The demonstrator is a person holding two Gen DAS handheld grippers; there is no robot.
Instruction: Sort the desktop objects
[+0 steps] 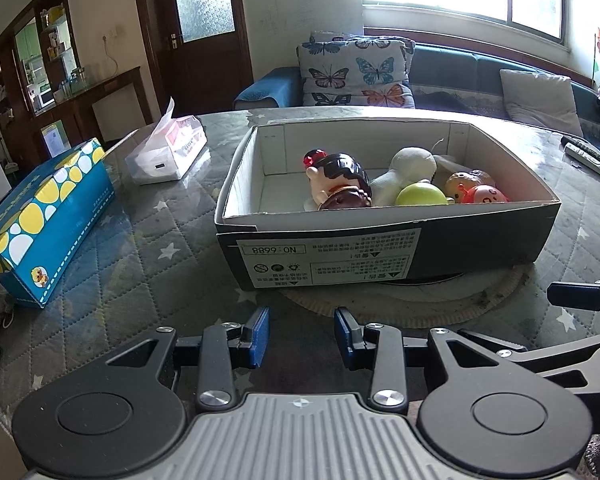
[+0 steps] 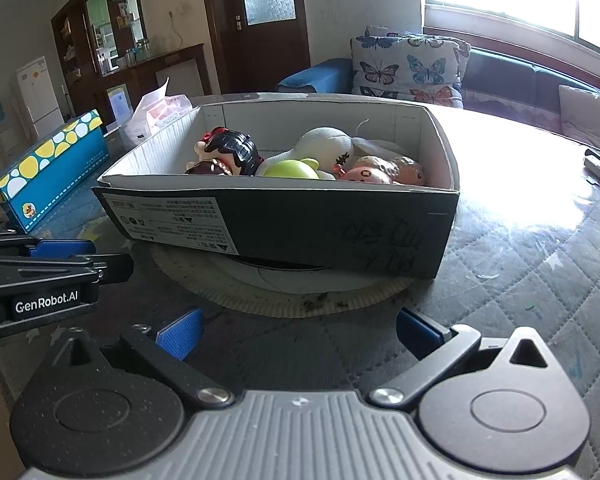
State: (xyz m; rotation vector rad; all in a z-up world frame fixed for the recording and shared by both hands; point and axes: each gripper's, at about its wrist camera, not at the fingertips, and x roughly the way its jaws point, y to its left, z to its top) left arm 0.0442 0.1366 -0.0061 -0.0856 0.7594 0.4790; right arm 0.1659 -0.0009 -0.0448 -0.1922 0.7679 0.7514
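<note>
The near wall of the black cardboard shoebox (image 2: 284, 220) hides the lower parts of the toys inside: the black-haired doll (image 2: 236, 154), the yellow-green ball (image 2: 292, 169) and the pink round figure (image 2: 366, 176). The box also covers most of the pale round mat (image 2: 300, 300). The grey remote control (image 1: 592, 156) is cut off by the right edge. The box label's small print (image 1: 340, 258) is unreadable.

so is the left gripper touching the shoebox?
Apart. In the left wrist view, bare tablecloth and mat show between the open left gripper and the shoebox.
</note>
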